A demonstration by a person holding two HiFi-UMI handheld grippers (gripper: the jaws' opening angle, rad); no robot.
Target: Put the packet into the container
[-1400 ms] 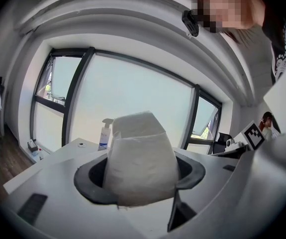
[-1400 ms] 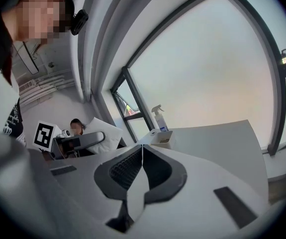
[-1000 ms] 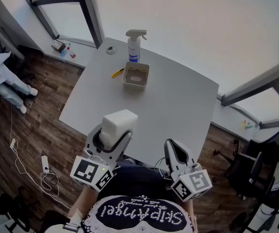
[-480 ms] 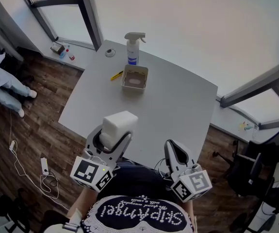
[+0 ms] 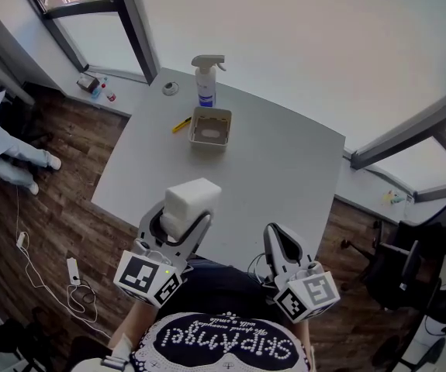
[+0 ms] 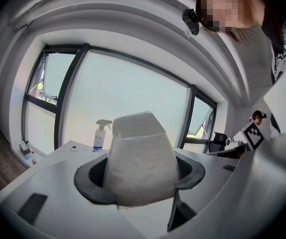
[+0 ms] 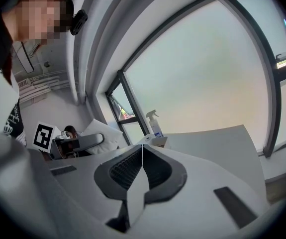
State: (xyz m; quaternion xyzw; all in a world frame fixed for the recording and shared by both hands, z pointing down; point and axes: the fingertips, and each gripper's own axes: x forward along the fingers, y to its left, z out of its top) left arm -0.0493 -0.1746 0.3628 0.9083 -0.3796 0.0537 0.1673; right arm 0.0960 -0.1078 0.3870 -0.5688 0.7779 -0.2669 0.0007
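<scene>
Little has changed: your left gripper [image 5: 182, 220] still clamps the white packet [image 5: 192, 200] over the table's [image 5: 285, 169] near edge. Your right gripper [image 5: 283, 246] stays closed, empty. The container [image 5: 210, 127] sits well apart, beside the spray bottle [image 5: 205, 81], so the carry remains ahead.

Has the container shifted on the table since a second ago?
No. The container still sits right by the spray bottle and the yellow item; the whole table drifts together in view.

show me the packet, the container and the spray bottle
packet [image 5: 193, 196], head view, its top face
container [image 5: 209, 143], head view, its near wall
spray bottle [image 5: 205, 86], head view, its upper body
</scene>
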